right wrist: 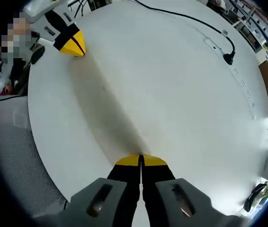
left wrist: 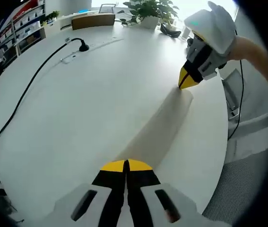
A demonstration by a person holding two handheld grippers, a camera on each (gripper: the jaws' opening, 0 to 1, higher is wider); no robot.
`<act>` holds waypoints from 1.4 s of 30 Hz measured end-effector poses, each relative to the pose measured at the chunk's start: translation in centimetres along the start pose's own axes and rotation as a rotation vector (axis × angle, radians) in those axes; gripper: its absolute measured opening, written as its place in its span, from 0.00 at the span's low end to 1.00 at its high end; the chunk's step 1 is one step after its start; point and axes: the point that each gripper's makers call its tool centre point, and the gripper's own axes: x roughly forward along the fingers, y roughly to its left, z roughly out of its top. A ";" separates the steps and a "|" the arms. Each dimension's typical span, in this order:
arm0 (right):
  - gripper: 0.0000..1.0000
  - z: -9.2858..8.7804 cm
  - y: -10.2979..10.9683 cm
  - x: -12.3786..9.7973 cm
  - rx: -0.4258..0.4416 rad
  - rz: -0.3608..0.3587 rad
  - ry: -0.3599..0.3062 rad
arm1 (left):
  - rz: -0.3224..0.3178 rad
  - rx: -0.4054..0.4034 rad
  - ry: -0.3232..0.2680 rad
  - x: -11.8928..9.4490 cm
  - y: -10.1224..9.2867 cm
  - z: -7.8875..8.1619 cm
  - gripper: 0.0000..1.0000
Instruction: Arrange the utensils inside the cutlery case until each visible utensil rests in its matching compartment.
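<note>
My left gripper (left wrist: 125, 165) rises from the bottom of the left gripper view, its yellow-tipped jaws pressed together with nothing between them. It hovers over a white round table (left wrist: 91, 104). My right gripper (left wrist: 187, 81) comes in at the upper right, tips down near the table's edge, jaws together. In the right gripper view my right gripper (right wrist: 141, 161) is shut and holds nothing, above the same table (right wrist: 171, 94). The left gripper (right wrist: 72, 44) shows at the upper left. A grey shadow band (right wrist: 105, 104) runs across the tabletop between the two grippers.
A black cable with a plug (left wrist: 83, 47) crosses the table's far left, next to a flush socket strip (right wrist: 214, 45). A potted plant (left wrist: 150, 9) and a wooden chair back (left wrist: 93, 20) stand at the far rim. A grey mesh chair (left wrist: 237, 189) stands beside the table.
</note>
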 end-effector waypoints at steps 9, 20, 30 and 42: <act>0.00 0.0 0.1 -0.2 0.005 -0.013 -0.015 | 0.026 0.001 -0.046 -0.2 0.4 0.3 0.00; 0.22 0.9 1.5 -0.9 -0.197 0.018 -0.148 | 0.042 0.414 -0.149 -1.4 -1.0 1.3 0.19; 0.55 0.4 3.5 1.6 -0.395 0.084 -0.115 | -0.098 0.457 -0.120 0.6 -2.8 0.3 0.66; 0.38 0.3 4.2 2.4 -0.481 0.059 -0.088 | -0.072 0.535 -0.064 1.9 -2.2 -1.3 0.43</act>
